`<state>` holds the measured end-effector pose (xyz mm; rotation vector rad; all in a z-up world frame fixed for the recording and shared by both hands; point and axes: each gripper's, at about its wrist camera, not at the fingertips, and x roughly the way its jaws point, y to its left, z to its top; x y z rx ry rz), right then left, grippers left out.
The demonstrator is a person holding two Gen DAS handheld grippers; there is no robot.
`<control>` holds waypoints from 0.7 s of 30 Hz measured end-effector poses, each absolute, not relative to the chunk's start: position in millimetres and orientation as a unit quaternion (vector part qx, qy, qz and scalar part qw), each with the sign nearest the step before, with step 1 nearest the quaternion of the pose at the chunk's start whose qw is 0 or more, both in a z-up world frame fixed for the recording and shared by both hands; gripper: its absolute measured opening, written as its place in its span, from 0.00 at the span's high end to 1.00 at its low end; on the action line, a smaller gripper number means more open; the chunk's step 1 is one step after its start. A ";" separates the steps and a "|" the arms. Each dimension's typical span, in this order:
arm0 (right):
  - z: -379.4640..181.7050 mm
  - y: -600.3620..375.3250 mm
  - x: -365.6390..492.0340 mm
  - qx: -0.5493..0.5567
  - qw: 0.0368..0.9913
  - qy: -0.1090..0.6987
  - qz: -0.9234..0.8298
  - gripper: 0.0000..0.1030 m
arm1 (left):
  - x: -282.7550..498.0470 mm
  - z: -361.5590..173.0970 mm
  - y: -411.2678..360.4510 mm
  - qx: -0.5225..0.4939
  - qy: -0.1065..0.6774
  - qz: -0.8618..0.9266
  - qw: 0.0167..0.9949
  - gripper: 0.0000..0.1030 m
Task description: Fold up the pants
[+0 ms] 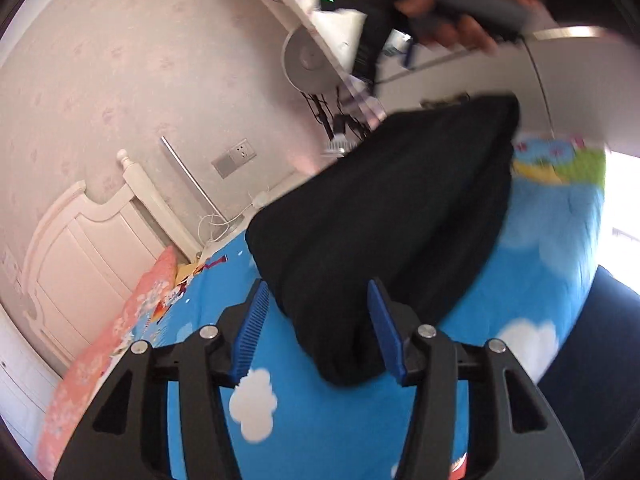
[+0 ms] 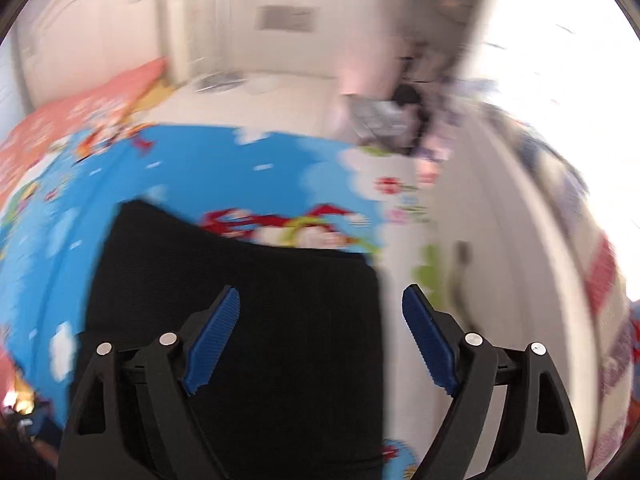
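**Pants folded on bed, both claws apart and empty**

While both claws stand apart holding nothing, black pants (image 1: 384,220) lie folded on the cartoon bedsheet (image 1: 560,240). Risk: left gripper (image 1: 320,336) snagging the near fold end and reopening it. Right gripper (image 2: 320,340) hovers over the pants' right edge, near the bed's side edge.

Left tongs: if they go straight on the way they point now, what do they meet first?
Most likely the black pants lying on the blue bedsheet; the open left tongs already frame their near edge, though depth is unclear.
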<state>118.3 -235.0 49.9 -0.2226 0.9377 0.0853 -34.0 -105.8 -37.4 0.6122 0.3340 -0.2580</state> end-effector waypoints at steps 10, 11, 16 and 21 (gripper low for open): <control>-38.7 -84.6 177.1 -0.161 0.792 0.570 0.145 0.47 | -4.4 -52.2 -104.4 0.370 0.197 -0.133 0.898 0.90; -46.0 -80.5 182.4 -0.177 0.794 0.566 0.135 0.53 | -6.0 -55.3 -104.4 0.384 0.193 -0.133 0.893 0.91; -65.1 -82.4 191.5 -0.181 0.811 0.546 0.107 0.54 | -25.1 -83.4 -112.2 0.460 0.169 -0.116 0.864 0.93; -68.2 -76.0 184.8 -0.183 0.835 0.516 0.060 0.53 | -38.5 -100.5 -123.8 0.501 0.147 -0.101 0.847 0.93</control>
